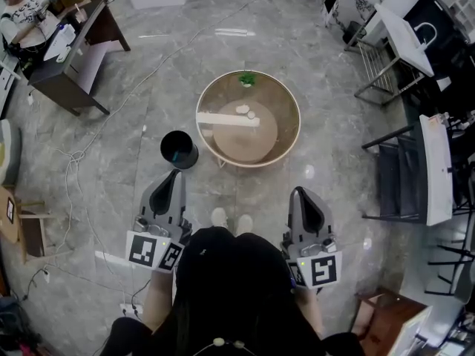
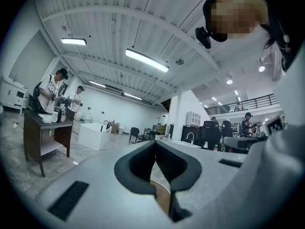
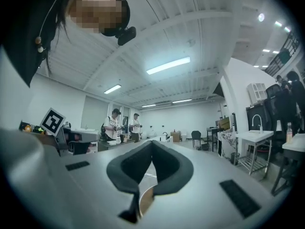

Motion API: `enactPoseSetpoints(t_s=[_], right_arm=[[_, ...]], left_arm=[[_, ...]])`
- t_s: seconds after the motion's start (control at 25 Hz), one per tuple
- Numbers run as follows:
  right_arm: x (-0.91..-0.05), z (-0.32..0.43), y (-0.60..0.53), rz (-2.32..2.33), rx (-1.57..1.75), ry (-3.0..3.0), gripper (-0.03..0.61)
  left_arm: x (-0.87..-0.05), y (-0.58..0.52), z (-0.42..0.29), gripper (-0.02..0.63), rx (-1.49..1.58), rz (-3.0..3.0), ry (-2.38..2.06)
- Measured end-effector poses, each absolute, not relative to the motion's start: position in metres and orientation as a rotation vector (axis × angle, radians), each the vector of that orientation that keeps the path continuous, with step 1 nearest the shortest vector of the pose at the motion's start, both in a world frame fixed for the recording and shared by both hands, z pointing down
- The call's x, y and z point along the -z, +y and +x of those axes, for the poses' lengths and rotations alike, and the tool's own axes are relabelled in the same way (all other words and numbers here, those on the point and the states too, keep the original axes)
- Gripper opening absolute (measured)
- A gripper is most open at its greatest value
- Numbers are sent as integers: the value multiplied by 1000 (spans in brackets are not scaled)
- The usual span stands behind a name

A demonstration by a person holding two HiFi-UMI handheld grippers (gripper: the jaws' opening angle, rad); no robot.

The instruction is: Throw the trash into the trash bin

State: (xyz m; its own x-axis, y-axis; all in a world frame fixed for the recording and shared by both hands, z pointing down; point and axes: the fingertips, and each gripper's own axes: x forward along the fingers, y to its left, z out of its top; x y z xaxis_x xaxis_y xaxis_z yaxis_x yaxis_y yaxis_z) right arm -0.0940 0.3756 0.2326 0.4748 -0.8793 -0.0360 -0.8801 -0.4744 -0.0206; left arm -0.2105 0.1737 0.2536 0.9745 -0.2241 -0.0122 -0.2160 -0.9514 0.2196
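Note:
A black trash bin (image 1: 179,149) stands on the floor just left of a round wood-rimmed table (image 1: 210,87). On the table lie two small white crumpled scraps (image 1: 242,110) beside a pale strip (image 1: 228,120), and a small green item (image 1: 247,79) sits at the far edge. My left gripper (image 1: 175,173) is held level just short of the bin, its jaws shut and empty (image 2: 155,144). My right gripper (image 1: 298,191) is level too, short of the table's right side, shut with nothing in it (image 3: 152,142). A sliver of the table's rim (image 2: 162,199) shows under the jaws.
A dark desk (image 1: 70,65) with a seated person stands far left. Cables (image 1: 74,162) trail over the marble floor. Chairs and white tables (image 1: 415,162) line the right side. The person's shoes (image 1: 228,219) are just short of the table.

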Motion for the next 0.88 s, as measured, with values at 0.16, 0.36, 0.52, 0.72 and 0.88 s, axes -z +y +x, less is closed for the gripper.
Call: enactPoseSetpoints(t_s=[0.16,0.36,0.52,0.72,0.88], right_arm=[[-241,-98,361,-2666,-2,1628,3],[-261,-110,342,-2675,58,1695,17],[-274,-103,328,-2688,112,1746,95],[-289,-77,303,-2672,159,1797,110],[-320,-45,277,-2686,243,1870,117]], left_arm=[[-253,161,-219,3,76,2913,-342],[-265,141,-232,3,63,2874,-360],[-271,130,-233,3,50,2854,-397],[-278,111,-219,3,23,2842,-425],[-288,93,-199,3,-16,2838,-469]])
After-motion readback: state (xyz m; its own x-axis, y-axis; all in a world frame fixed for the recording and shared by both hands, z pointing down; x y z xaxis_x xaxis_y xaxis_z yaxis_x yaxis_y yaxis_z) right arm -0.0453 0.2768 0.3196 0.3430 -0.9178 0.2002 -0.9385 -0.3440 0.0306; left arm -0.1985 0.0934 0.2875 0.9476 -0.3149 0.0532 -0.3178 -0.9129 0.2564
